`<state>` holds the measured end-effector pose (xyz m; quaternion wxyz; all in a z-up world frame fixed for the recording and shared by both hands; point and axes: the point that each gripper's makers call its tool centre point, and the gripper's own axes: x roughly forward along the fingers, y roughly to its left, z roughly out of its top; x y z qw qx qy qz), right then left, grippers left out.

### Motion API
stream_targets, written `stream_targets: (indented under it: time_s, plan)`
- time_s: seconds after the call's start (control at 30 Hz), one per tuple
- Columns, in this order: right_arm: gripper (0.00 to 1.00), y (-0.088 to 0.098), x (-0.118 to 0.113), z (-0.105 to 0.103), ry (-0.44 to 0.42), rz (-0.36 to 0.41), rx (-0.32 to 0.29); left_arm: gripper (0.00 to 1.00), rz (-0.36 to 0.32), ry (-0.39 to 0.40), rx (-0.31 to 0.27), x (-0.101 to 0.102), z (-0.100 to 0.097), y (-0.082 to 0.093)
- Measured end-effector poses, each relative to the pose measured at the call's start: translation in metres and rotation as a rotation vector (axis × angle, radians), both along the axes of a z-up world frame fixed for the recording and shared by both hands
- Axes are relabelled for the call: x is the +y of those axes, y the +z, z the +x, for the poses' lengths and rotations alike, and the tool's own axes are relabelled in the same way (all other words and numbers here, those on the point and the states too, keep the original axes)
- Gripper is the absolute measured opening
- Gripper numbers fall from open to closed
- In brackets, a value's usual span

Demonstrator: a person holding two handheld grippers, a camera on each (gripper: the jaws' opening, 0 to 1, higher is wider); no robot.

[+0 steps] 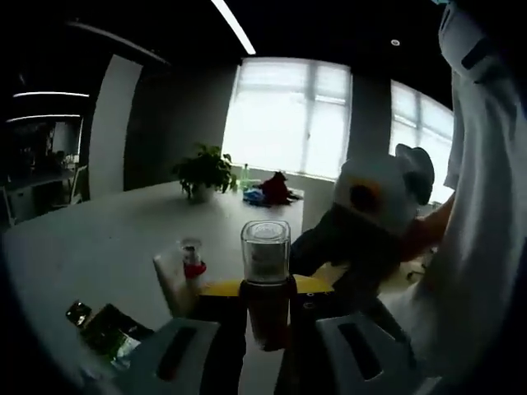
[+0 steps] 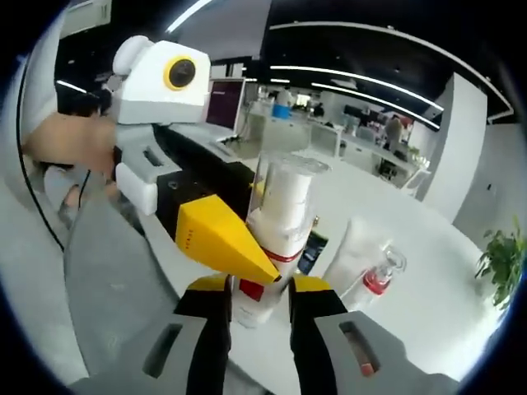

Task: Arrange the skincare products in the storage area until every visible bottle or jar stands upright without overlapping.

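Note:
A white bottle with a red band and a clear cap (image 2: 276, 210) stands up between both grippers over the white table (image 2: 428, 313). My left gripper (image 1: 265, 288) is shut on the bottle (image 1: 265, 251), yellow-tipped jaws at either side below the cap. My right gripper (image 2: 259, 284) is shut on its lower body. The left gripper's white body (image 2: 160, 78) comes in from the left, one yellow jaw across the bottle's front. The right gripper's white body (image 1: 375, 202) shows at the right. A white tube (image 2: 354, 247) and a small red-collared bottle (image 2: 379, 276) lie on the table.
A dark packet (image 1: 107, 329) lies beside the tube (image 1: 169, 284) and the small bottle (image 1: 192, 259). A potted plant (image 1: 204, 173) stands at the table's far side. A person's white sleeve (image 1: 478, 206) is close on the right, and a hand (image 2: 66, 144) holds the left gripper.

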<state>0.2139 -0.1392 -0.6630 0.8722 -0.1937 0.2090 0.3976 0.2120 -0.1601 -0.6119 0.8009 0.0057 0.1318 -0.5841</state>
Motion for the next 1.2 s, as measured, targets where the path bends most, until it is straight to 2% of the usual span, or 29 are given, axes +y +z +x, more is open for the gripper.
stream_targets:
  time_s: [0.13,0.27,0.37,0.53,0.73,0.77,0.83,0.93,1.1,1.2]
  plan:
    - [0.26,-0.014,-0.005,0.000,-0.015,-0.018,0.031,0.14,0.041,-0.019,-0.020,-0.002,0.006,-0.010]
    - [0.27,-0.027,-0.015,0.001,-0.039,-0.022,0.074,0.14,0.044,-0.006,-0.018,0.001,0.017,-0.017]
    - [0.27,-0.026,-0.019,0.003,-0.064,-0.006,0.093,0.14,0.043,0.003,-0.018,0.000,0.024,-0.021]
    - [0.28,-0.024,-0.019,0.013,-0.081,0.018,0.104,0.14,0.049,0.007,-0.028,-0.005,0.031,-0.032]
    - [0.26,-0.045,-0.019,0.025,-0.101,-0.010,0.115,0.14,0.034,0.030,-0.048,-0.016,0.046,-0.048]
    - [0.24,-0.046,-0.020,0.025,-0.116,-0.025,0.119,0.14,0.039,0.031,-0.057,-0.018,0.049,-0.052]
    - [0.22,-0.058,-0.025,0.029,-0.129,-0.074,0.135,0.14,0.044,0.032,-0.066,-0.019,0.052,-0.058]
    - [0.22,-0.070,-0.028,0.036,-0.150,-0.056,0.156,0.14,0.041,0.031,-0.061,-0.021,0.057,-0.071]
    - [0.26,-0.090,-0.036,0.040,-0.184,-0.077,0.199,0.14,0.068,0.022,-0.061,-0.022,0.062,-0.100]
    - [0.26,-0.095,-0.038,0.042,-0.191,-0.076,0.208,0.14,0.078,0.018,-0.068,-0.023,0.063,-0.110]
